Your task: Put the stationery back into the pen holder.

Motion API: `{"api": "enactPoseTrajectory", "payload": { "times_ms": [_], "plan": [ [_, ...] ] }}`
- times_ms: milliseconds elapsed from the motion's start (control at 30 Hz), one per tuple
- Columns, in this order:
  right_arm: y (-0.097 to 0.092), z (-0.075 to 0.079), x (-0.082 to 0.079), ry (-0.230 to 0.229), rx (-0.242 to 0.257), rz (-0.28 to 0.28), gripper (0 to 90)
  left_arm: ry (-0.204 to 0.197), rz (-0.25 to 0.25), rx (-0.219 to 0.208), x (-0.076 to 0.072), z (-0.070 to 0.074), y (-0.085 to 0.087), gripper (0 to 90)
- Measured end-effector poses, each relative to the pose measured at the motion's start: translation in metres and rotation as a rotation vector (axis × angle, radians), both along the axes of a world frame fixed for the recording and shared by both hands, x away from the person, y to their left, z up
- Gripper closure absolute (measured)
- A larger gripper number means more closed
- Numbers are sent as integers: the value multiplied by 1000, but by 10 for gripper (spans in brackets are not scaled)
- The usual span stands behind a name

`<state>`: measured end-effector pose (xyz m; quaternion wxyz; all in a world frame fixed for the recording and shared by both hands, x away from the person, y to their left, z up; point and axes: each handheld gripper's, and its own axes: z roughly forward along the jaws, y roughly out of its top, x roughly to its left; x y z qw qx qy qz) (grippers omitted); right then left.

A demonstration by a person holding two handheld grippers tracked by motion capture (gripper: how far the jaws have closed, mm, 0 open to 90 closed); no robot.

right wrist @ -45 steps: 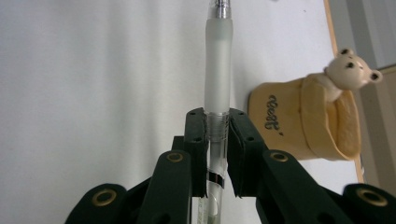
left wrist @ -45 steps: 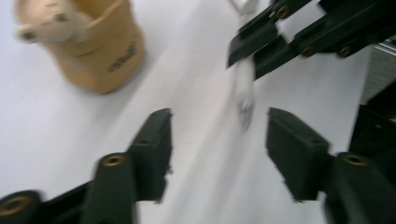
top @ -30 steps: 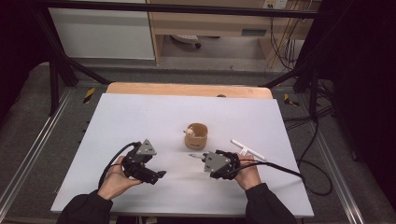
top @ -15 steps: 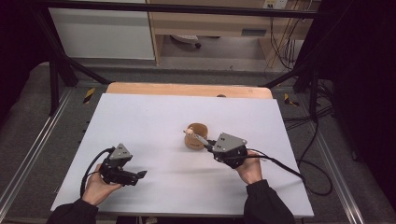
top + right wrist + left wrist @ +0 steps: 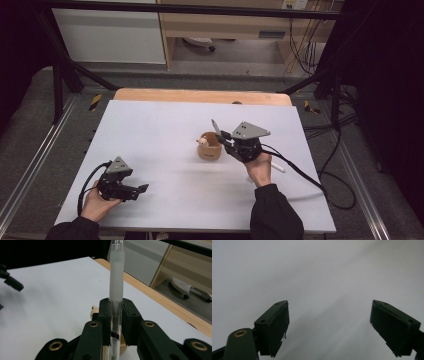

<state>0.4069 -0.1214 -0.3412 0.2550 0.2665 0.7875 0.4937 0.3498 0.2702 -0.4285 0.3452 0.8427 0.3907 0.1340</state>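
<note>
pinching a translucent pen (image 5: 116,277) between its pressed-in jaws, the right tool (image 5: 223,136) is hanging above the table (image 5: 165,125), just beside and slightly above the small wooden cup (image 5: 209,148). in the right gripper view the pen is standing up out of the pads, its frosted barrel rising to the top edge and its clear lower part running down between the jaws. in the high view the pen's thin end (image 5: 215,126) is sticking up and to the left from the tool, over the cup's far rim. the right hand (image 5: 260,170) is gripping the tool's body from behind, and a black cable is trailing off to the right across the table. a small pale wooden piece (image 5: 202,142) is sitting at the cup's left rim. the cup is resting near the middle of the table.

the left tool (image 5: 141,189) is lying low near the front left corner of the table, held in the left hand (image 5: 97,205), well apart from the cup. its jaws are standing spread wide with nothing between them; in the left gripper view bare pale table surface is showing between the two black pads (image 5: 277,327).
</note>
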Motion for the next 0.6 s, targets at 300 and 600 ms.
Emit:
{"api": "enactPoseTrajectory", "payload": {
  "times_ms": [300,600],
  "plan": [
    [15,-4,24,19,125,-34,794,4,18,-9,2,-3,4,157],
    [25,-20,44,46,176,-73,794,10,7,-2,2,-4,3,157]
  ]
}}
